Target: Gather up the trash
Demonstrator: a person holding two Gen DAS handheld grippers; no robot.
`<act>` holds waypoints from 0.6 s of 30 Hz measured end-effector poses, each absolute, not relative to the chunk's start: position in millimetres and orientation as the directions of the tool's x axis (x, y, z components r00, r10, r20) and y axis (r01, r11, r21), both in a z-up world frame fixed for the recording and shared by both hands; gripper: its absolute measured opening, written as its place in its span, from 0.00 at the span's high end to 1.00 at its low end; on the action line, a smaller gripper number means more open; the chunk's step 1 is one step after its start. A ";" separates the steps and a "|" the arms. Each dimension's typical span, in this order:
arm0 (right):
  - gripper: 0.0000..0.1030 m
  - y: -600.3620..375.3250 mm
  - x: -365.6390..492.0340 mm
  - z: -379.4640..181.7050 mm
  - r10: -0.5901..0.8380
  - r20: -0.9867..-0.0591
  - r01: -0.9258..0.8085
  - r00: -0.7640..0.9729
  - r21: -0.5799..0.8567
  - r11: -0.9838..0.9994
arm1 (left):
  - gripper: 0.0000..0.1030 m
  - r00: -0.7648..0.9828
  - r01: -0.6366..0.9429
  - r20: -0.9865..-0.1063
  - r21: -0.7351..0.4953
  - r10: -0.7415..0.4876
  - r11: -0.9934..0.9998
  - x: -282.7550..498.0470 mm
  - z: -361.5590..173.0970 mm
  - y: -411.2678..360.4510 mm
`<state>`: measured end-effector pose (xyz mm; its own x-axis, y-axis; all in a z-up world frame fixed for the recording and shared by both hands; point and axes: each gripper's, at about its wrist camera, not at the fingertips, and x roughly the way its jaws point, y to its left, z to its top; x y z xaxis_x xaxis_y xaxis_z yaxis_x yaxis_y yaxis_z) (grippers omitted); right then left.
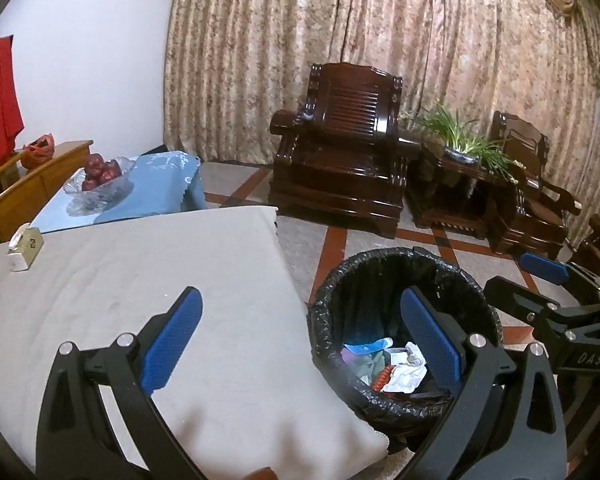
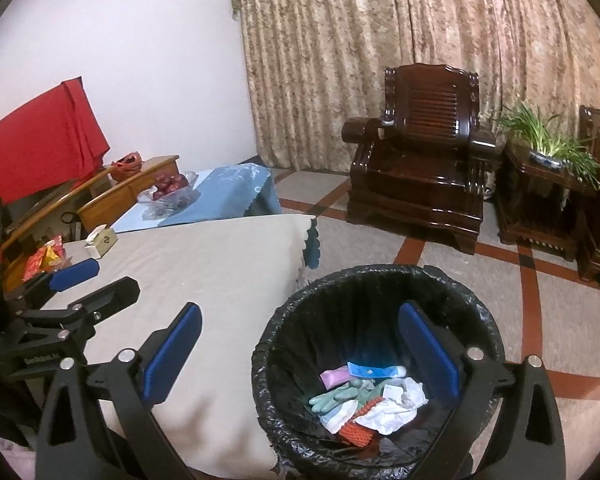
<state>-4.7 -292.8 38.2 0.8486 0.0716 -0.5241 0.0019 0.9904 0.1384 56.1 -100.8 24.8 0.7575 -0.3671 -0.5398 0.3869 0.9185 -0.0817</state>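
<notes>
Left tool [image 1: 300, 330]: fingers spread wide, holding nothing, one finger over the tabletop edge and the other over the bin's mouth.
Right tool [image 2: 300, 346]: also wide open and empty, hanging above the bin rim.
Bin [image 2: 284, 320]: black-lined, on the floor, right against the tabletop's near corner.
Trash [image 2: 384, 404]: crumpled white paper, a green glove [image 2: 334, 397], blue and pink wrappers, an orange piece, all lying at the bottom of the bin.
Tabletop [image 1: 148, 276]: beige cloth, beside the bin.
Tissue box [image 1: 24, 249]: on the tabletop's corner farthest from the bin.
Fruit bowl [image 1: 100, 184]: red apples, on the blue cloth beyond the tabletop, well away from the bin.
Armchair [image 2: 420, 152]: dark wood, across the floor from the bin, before the curtain.
</notes>
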 end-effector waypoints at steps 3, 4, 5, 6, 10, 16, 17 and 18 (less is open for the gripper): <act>0.06 -288.5 -7.2 41.7 0.078 -0.518 -0.007 0.852 0.138 0.990 | 0.06 0.768 0.378 -0.529 -0.078 -0.360 0.922 51.2 28.4 -99.3; 0.06 -287.5 -7.6 42.5 0.079 -0.517 -0.009 0.852 0.137 0.991 | 0.06 0.772 0.377 -0.525 -0.077 -0.359 0.923 49.2 29.5 -98.5; 0.06 -286.7 -8.1 43.6 0.079 -0.515 -0.010 0.853 0.136 0.991 | 0.06 0.775 0.375 -0.521 -0.076 -0.357 0.924 46.6 30.5 -97.7; 0.06 -286.0 -8.3 44.8 0.080 -0.515 -0.011 0.854 0.134 0.991 | 0.06 0.780 0.372 -0.516 -0.073 -0.354 0.925 43.3 31.1 -96.8; 0.06 -281.5 -9.9 47.3 0.081 -0.510 -0.018 0.856 0.128 0.992 | 0.06 0.787 0.367 -0.506 -0.073 -0.351 0.927 39.4 33.5 -95.4; 0.06 -279.1 -10.3 48.8 0.084 -0.505 -0.024 0.859 0.125 0.992 | 0.06 0.792 0.366 -0.499 -0.074 -0.352 0.928 37.8 34.4 -92.8; 0.06 -279.1 -10.3 48.8 0.084 -0.505 -0.024 0.859 0.125 0.992 | 0.06 0.793 0.367 -0.497 -0.073 -0.353 0.927 37.3 35.4 -92.3; 0.06 -279.0 -10.2 48.8 0.084 -0.505 -0.024 0.859 0.125 0.992 | 0.06 0.794 0.367 -0.496 -0.073 -0.353 0.927 37.1 35.9 -92.2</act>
